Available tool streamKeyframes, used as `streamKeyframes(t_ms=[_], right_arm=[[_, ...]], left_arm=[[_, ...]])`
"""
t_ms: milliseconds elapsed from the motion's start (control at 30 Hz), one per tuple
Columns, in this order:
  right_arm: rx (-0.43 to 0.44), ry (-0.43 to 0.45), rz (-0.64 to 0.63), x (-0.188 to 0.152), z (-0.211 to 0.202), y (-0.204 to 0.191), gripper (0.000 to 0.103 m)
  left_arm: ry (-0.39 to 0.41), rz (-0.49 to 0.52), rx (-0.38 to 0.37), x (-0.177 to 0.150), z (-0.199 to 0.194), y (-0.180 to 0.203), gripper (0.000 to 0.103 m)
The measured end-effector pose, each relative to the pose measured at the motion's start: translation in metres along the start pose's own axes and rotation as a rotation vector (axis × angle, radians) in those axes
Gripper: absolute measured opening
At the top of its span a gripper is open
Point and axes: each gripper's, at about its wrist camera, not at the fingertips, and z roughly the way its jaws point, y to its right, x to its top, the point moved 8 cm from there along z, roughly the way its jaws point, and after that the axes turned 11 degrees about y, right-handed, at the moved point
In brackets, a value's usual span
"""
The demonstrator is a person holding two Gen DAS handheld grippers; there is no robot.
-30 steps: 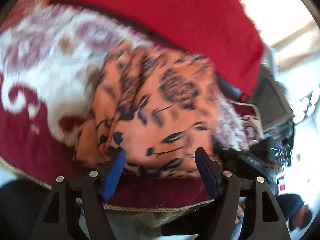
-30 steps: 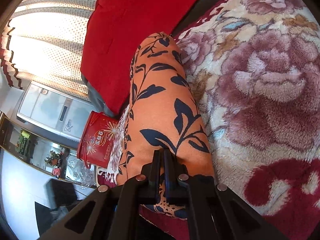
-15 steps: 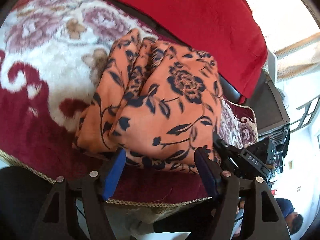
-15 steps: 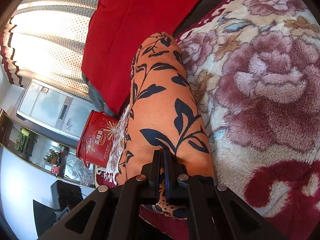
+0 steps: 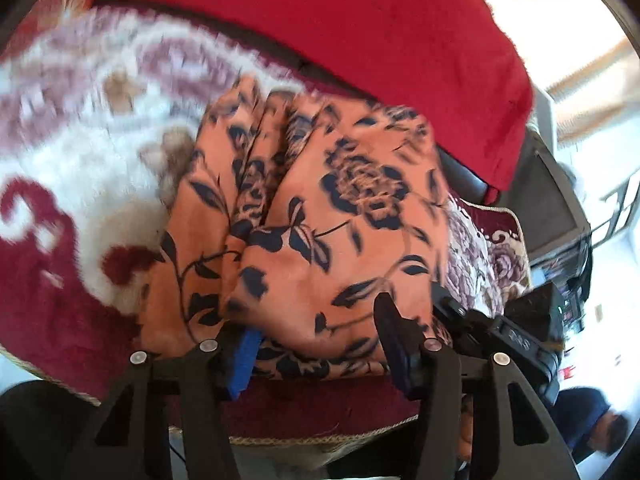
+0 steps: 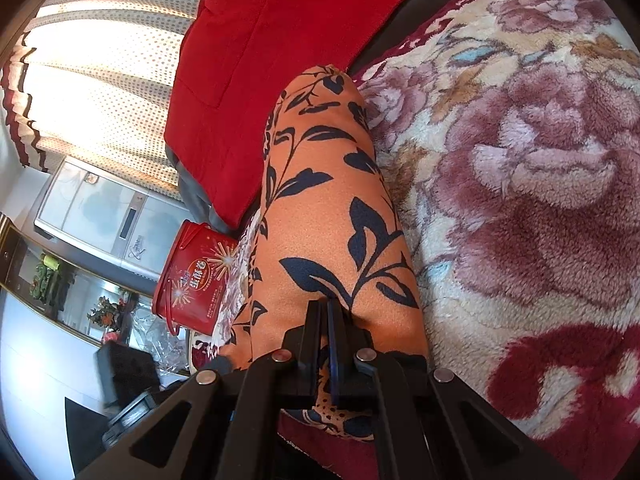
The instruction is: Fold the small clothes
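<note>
In the left wrist view we see the floral blanket on the left, white with purple roses and a dark red border, and it is more smeared by motion than it was half a second ago. On it lies the orange cloth with dark blue flowers and leaves, bunched into several long folds. Compared with the earlier frame the cloth sits closer to us and lower between the fingers: our left gripper has moved in on its near edge. The jaws stand wide apart. The blue-padded left finger is now partly tucked under the cloth's hem, where before it stood clear of it, and the right finger lies against the cloth's front. We cannot say that anything is clamped there. Behind the cloth is the red cushion, and at the right edge the body of the other gripper shows at the cloth's corner.

In the right wrist view the curtain and a red tub are on the left, the red cushion is above, and the orange cloth runs away from us as a narrow raised ridge, with the floral blanket to its right. Our right gripper is closed tight on the near end of that ridge, just as in the earlier frames; this view has barely changed.
</note>
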Motion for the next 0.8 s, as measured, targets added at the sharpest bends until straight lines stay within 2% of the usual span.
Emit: streamKeyframes(t_ms=[67, 100, 167, 200, 233, 267, 333, 433, 500, 600, 667, 733, 767, 800], right_arm=[[0.000, -0.004, -0.003, 0.000, 0.000, 0.000, 0.003], [0.001, -0.006, -0.002, 0.000, 0.000, 0.000, 0.003], [-0.001, -0.017, 0.005, 0.002, 0.000, -0.001, 0.003], [-0.003, -0.027, 0.024, 0.004, 0.000, -0.002, 0.003], [-0.004, -0.041, 0.033, 0.007, 0.000, -0.004, 0.003], [-0.002, -0.056, 0.027, 0.011, 0.000, -0.008, 0.004], [-0.005, -0.042, -0.054, 0.029, -0.003, -0.028, 0.008], [-0.063, 0.001, -0.156, 0.058, 0.003, -0.053, 0.010], [-0.091, -0.003, -0.173, 0.074, 0.017, -0.064, 0.010], [-0.132, 0.017, -0.189, 0.094, 0.042, -0.072, 0.010], [-0.140, -0.017, -0.160, 0.090, 0.062, -0.067, 0.010], [-0.147, -0.113, -0.116, 0.069, 0.089, -0.055, 0.008], [-0.160, -0.120, -0.114, 0.061, 0.097, -0.050, 0.006], [-0.161, -0.094, -0.131, 0.058, 0.100, -0.051, 0.004]], left_arm=[[-0.039, -0.087, 0.002, 0.002, 0.014, -0.012, 0.057], [-0.034, -0.109, -0.009, 0.005, 0.016, -0.013, 0.057], [-0.009, -0.095, -0.008, 0.016, 0.016, -0.009, 0.056], [-0.008, -0.080, -0.003, 0.020, 0.018, -0.007, 0.046], [-0.013, -0.065, 0.012, 0.024, 0.019, -0.005, 0.027], [-0.015, -0.042, 0.042, 0.030, 0.019, -0.005, 0.020], [-0.002, -0.014, 0.044, 0.035, 0.017, -0.002, 0.018], [0.089, 0.068, 0.056, 0.040, -0.005, 0.015, 0.016], [0.156, 0.149, 0.057, 0.041, -0.025, 0.033, 0.016], [0.216, 0.224, 0.056, 0.039, -0.054, 0.046, 0.016], [0.238, 0.279, 0.104, 0.031, -0.064, 0.042, 0.016], [0.209, 0.301, 0.170, 0.025, -0.053, 0.022, 0.016], [0.163, 0.289, 0.200, 0.023, -0.039, 0.009, 0.017], [0.081, 0.252, 0.217, 0.017, -0.021, -0.008, 0.019]])
